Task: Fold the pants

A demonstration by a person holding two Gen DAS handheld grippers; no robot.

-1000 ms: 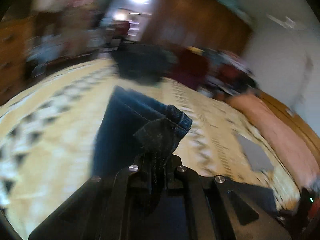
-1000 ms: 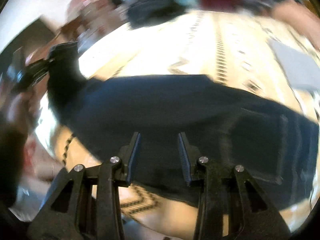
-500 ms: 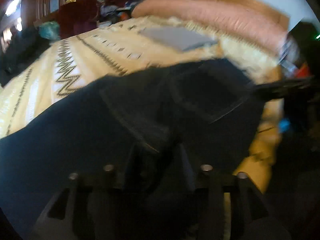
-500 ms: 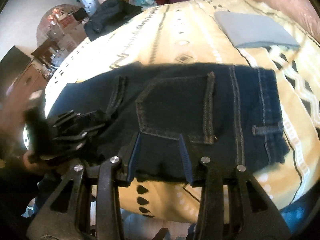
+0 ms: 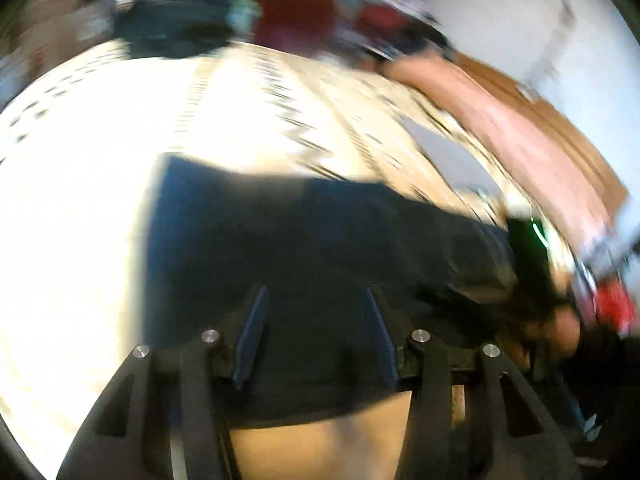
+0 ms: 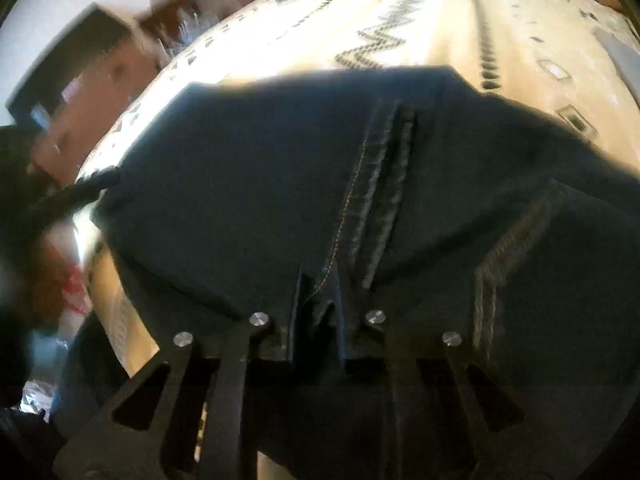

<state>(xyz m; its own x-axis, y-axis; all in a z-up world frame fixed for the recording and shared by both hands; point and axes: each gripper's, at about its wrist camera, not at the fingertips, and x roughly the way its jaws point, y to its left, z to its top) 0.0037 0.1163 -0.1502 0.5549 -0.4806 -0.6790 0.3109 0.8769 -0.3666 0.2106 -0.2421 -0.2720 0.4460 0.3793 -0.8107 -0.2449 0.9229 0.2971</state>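
Dark blue jeans [image 5: 320, 232] lie folded across the cream zigzag bedspread [image 5: 80, 160]. My left gripper [image 5: 315, 290] hovers open just over their near edge, with nothing pinched between its blue pads. In the right wrist view the jeans [image 6: 260, 152] fill the middle, a stitched seam running down to my right gripper [image 6: 318, 276]. Its jaws are closing, and a fold of denim at the near edge sits squeezed between them. A dark blurred shape at the jeans' left corner [image 6: 92, 184] looks like the other gripper. A hand [image 5: 560, 328] shows at the right.
A folded grey cloth [image 5: 452, 152] lies farther back on the bed, with a long pink bolster [image 5: 500, 120] against a wooden headboard. Heaped dark and red clothes [image 5: 176, 20] crowd the far end. Brown furniture [image 6: 80, 92] stands off the bed's left side.
The left gripper let go of the hem it held and now stands open over the folded jeans. The right gripper sank to the jeans' near edge and closed on the denim.
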